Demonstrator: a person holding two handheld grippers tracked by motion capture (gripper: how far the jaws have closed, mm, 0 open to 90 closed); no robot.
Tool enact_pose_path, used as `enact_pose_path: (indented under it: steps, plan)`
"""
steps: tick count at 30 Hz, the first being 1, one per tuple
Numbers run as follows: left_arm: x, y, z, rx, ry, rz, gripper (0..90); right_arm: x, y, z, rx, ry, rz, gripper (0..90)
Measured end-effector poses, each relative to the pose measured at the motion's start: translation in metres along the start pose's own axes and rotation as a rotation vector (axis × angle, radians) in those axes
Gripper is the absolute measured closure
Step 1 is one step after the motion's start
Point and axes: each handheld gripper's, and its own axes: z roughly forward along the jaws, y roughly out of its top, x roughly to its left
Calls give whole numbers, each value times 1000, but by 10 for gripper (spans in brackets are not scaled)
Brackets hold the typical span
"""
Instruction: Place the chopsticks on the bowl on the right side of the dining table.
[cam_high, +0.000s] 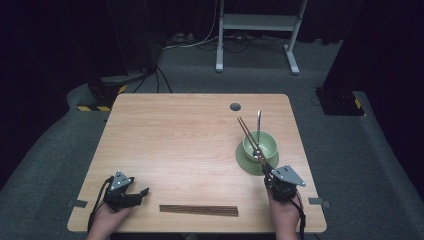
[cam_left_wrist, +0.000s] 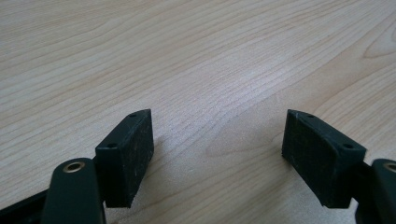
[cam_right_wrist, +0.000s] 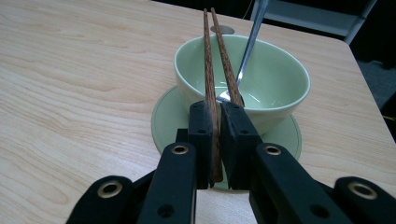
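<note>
Looking down from the high view, I see the right claw (cam_high: 268, 172) at the near right of the tabletop (cam_high: 175, 140), closed on a pair of chopsticks (cam_high: 250, 137) that slant up and away over a green bowl (cam_high: 267, 142). The bowl stands on a green saucer (cam_high: 245, 162), and a metal spoon (cam_high: 258, 122) leans in the bowl with its handle pointing to the far edge. A second lot of brown chopsticks (cam_high: 199, 210) lies flat along the near edge, between the two hands. The left claw (cam_high: 140, 194) rests at the near left, well apart from the bowl, with its jaws spread and nothing in them

In the left gripper view, the left claw (cam_left_wrist: 217, 154) stands wide open just above bare wood of the tabletop (cam_left_wrist: 187, 56), holding nothing

In the right gripper view, the right claw (cam_right_wrist: 217, 140) is pinched tight on the chopsticks (cam_right_wrist: 212, 70), which run up between the pads and out over the rim of the bowl (cam_right_wrist: 280, 88). The sticks lie close together and spread slightly at the far tips. The spoon (cam_right_wrist: 250, 46) sits inside the bowl just right of them, its bowl end at the bottom. The saucer (cam_right_wrist: 163, 116) shows beneath, on the tabletop (cam_right_wrist: 70, 93)
</note>
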Motion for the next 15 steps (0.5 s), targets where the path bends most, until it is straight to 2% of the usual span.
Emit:
enact_pose_path:
  steps: [6,7,8,10,11,15]
  plan:
    - [0,0,0,0,0,0,250,1,2,-7,-22,-6,11,736]
    - [0,0,0,0,0,0,250,1,3,-13,-36,-23,9,646]
    - [0,0,0,0,0,0,250,1,3,-13,-36,-23,9,646]
    - [0,0,0,0,-1,0,250,-1,1,-16,-38,-35,21,542]
    - [0,0,0,0,0,0,250,-4,-2,-16,-20,-41,41,485]
    - [0,0,0,0,-1,-1,250,-5,-8,-13,13,-28,52,463]
